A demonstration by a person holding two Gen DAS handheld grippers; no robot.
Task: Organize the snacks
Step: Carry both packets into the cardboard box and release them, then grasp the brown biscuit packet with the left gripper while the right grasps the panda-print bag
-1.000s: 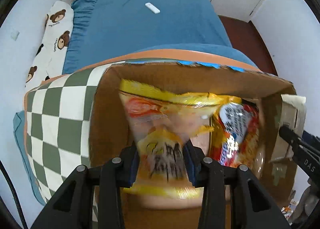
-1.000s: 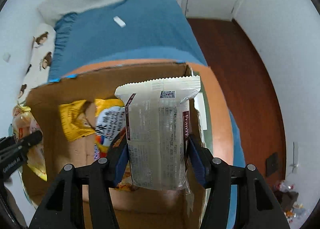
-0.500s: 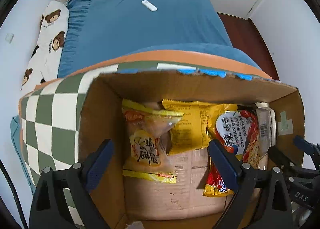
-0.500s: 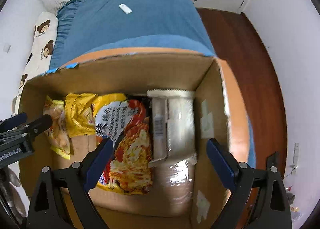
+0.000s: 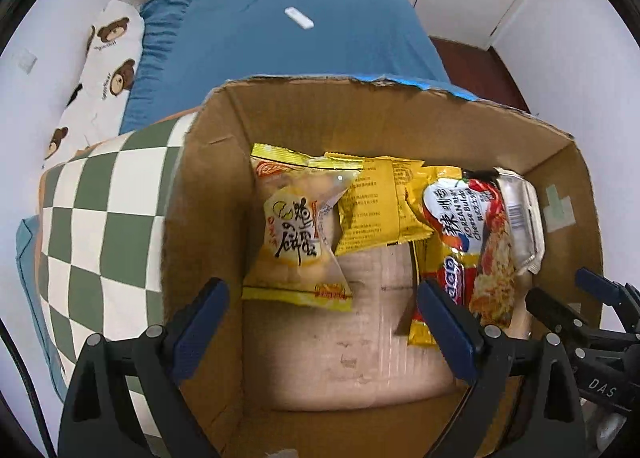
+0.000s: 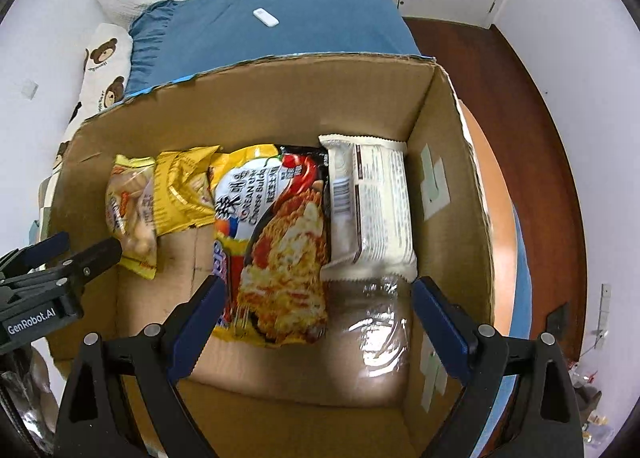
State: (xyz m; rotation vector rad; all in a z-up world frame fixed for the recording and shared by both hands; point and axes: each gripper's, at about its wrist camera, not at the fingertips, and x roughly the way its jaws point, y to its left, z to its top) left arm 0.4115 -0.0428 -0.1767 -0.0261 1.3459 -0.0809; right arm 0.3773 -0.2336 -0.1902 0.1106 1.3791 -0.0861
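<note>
Both packets have left the tongs since a second ago: the yellow biscuit bag and white packet lie in the cardboard box beside the noodle pack. Left tongs and right tongs gape wide, empty. Whether more snacks remain outside, I cannot tell.

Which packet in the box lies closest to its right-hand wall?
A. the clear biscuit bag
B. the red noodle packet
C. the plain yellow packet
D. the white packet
D: the white packet lies against the box wall, with the noodle packet on its other side.
</note>
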